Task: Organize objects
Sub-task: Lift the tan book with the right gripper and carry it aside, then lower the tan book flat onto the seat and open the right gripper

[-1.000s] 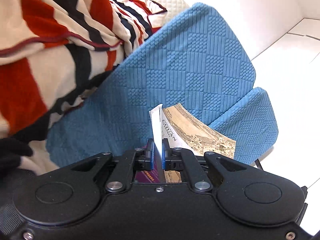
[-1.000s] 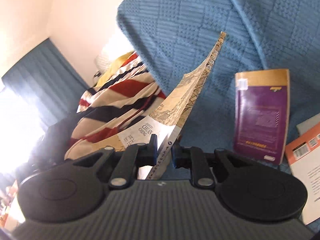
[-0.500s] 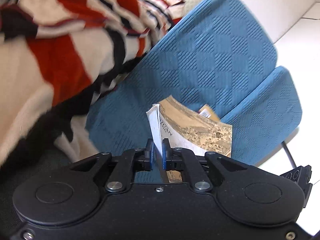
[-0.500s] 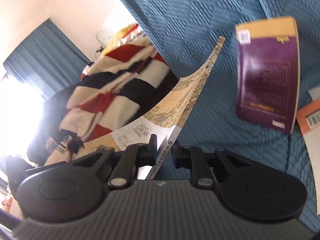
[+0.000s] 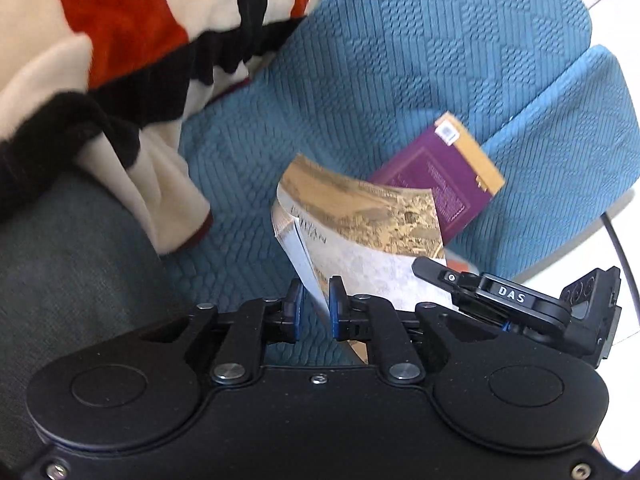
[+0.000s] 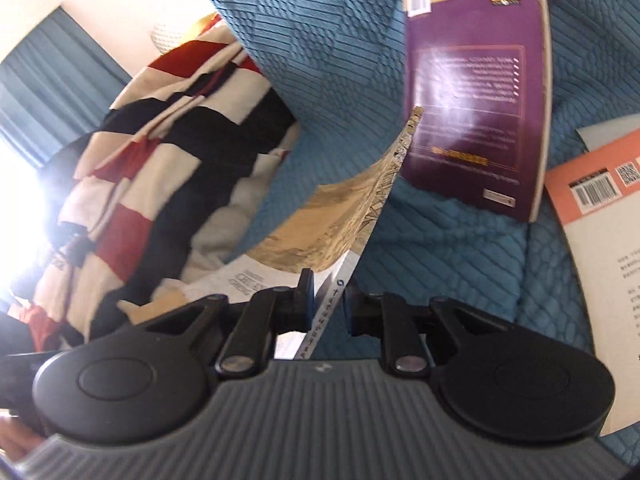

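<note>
Left wrist view, going left to right: the striped blanket (image 5: 120,40) is smeared with blur and runs off the top and left edges. In the middle, the beige book (image 5: 360,216) hangs just over the blue cushion (image 5: 400,60), cover bowed, title too blurry to read. The left gripper (image 5: 315,300) has the book's edge between its pads, but they stand a bit apart and the left pad looks clear of the paper, so it's more loose than clamped. Behind the beige book is a purple book (image 5: 448,176) lying on the cushion, its lower end hidden by the beige cover. At the far right, the right gripper (image 5: 434,274) pokes in, pinching the beige book's near corner. Its body is cut by the frame.

In the right wrist view there's window glare on the left that washes everything out. The pads are clamped on the beige book's spine. An orange book (image 6: 600,208) sits at the right, half out of frame.
</note>
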`<action>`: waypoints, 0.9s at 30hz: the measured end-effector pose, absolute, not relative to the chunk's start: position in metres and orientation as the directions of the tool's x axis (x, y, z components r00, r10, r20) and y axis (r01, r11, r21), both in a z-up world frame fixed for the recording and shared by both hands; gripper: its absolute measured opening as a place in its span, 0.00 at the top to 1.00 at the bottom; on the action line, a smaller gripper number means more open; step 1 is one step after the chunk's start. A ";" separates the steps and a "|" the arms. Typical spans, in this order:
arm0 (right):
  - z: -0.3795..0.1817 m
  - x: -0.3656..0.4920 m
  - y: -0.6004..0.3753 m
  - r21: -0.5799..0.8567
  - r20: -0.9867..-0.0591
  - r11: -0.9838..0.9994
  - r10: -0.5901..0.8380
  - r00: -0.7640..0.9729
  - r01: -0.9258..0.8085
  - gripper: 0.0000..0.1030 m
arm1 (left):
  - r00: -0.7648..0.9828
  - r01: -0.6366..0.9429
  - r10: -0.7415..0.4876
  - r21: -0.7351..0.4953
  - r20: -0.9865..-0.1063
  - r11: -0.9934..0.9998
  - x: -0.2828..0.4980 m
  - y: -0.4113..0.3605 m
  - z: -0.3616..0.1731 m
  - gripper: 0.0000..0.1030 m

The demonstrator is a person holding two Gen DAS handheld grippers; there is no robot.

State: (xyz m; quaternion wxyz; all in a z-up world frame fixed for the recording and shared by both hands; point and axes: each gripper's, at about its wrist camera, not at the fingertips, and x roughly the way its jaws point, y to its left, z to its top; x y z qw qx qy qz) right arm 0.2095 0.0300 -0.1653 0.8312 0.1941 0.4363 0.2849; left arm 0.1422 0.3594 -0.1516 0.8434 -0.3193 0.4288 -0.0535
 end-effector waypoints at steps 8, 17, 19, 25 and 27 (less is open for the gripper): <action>-0.182 0.205 0.022 0.546 -0.649 0.794 0.602 0.465 -0.266 0.82 | 0.569 -0.188 -0.370 -0.554 -0.735 0.811 0.141 0.341 -0.161 0.89; -0.193 0.206 0.015 0.545 -0.698 0.823 0.552 0.457 -0.162 0.79 | 0.504 -0.179 -0.385 -0.530 -0.773 0.829 0.141 0.329 -0.169 0.88; -0.193 0.205 0.014 0.528 -0.719 0.839 0.525 0.455 -0.132 0.75 | 0.502 -0.186 -0.378 -0.524 -0.778 0.831 0.138 0.329 -0.168 0.88; -0.175 0.194 0.015 0.452 -0.761 0.880 0.465 0.453 -0.145 0.74 | 0.523 -0.198 -0.367 -0.528 -0.770 0.826 0.126 0.335 -0.160 0.87; -0.162 0.190 0.014 0.444 -0.751 0.883 0.458 0.475 -0.151 0.74 | 0.523 -0.196 -0.365 -0.525 -0.770 0.828 0.126 0.336 -0.155 0.87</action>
